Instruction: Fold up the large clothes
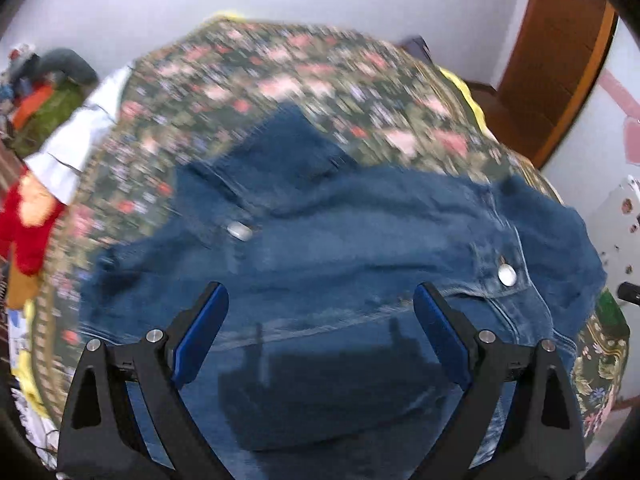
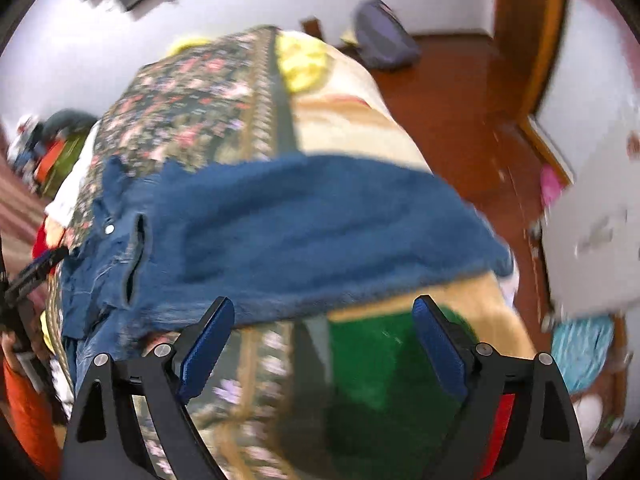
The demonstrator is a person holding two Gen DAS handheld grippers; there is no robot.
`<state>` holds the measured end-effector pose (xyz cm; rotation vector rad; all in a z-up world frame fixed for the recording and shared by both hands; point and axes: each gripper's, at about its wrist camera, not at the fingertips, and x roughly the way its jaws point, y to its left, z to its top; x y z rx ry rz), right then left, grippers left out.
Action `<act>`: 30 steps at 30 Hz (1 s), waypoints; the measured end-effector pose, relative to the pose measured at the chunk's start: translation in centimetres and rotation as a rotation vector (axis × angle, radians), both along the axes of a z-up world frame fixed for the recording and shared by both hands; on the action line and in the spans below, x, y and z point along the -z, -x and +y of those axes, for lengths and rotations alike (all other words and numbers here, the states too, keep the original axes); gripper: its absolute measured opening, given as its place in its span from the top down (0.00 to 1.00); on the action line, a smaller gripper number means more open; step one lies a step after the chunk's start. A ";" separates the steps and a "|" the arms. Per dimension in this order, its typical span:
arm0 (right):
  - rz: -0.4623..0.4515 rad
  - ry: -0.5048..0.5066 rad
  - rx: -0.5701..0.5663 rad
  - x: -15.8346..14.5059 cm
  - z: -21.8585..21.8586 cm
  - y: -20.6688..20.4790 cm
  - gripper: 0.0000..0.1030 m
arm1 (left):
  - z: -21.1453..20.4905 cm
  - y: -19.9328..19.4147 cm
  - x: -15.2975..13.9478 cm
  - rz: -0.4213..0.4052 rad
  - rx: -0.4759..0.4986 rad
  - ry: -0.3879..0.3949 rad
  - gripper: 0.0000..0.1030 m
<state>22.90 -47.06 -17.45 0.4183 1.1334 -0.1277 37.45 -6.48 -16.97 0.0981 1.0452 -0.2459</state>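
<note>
Left wrist view looks down on a denim jacket [image 1: 340, 248] spread over a bed [image 1: 280, 80] with a floral cover. The jacket's far edge ends short of the cover's far border, so patterned cover lies bare beyond it and to the left. The left tool [image 1: 320, 332] hangs above the denim with its jaws wide apart, nothing between them; its shadow falls on the cloth below.

Right wrist view shows the jacket's [image 2: 304, 232] right part reaching to the bed's [image 2: 192, 96] side, its near hem running just ahead of the fingertips. The right tool [image 2: 323, 334] stands wide apart and holds nothing, over cover and a green cloth [image 2: 372, 364]. The left tool [image 2: 32, 272] shows at the left edge.

Wooden floor [image 2: 452, 92] lies open to the right of the bed. White walls and a wooden door frame [image 1: 560, 60] stand behind. A clothes pile [image 1: 44, 96] sits far left. Both views are blurred.
</note>
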 end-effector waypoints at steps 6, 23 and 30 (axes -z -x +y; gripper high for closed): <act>0.032 -0.189 0.150 3.9 -4.2 0.4 0.13 | -3.2 0.0 3.6 0.097 0.058 -0.019 0.08; -0.096 -0.161 0.321 4.0 -7.1 -3.5 0.80 | -3.2 0.6 5.6 0.129 0.014 0.034 0.04; -0.318 0.031 0.119 -6.2 -0.9 -4.8 0.86 | -2.0 1.6 3.9 0.082 -0.006 0.037 0.04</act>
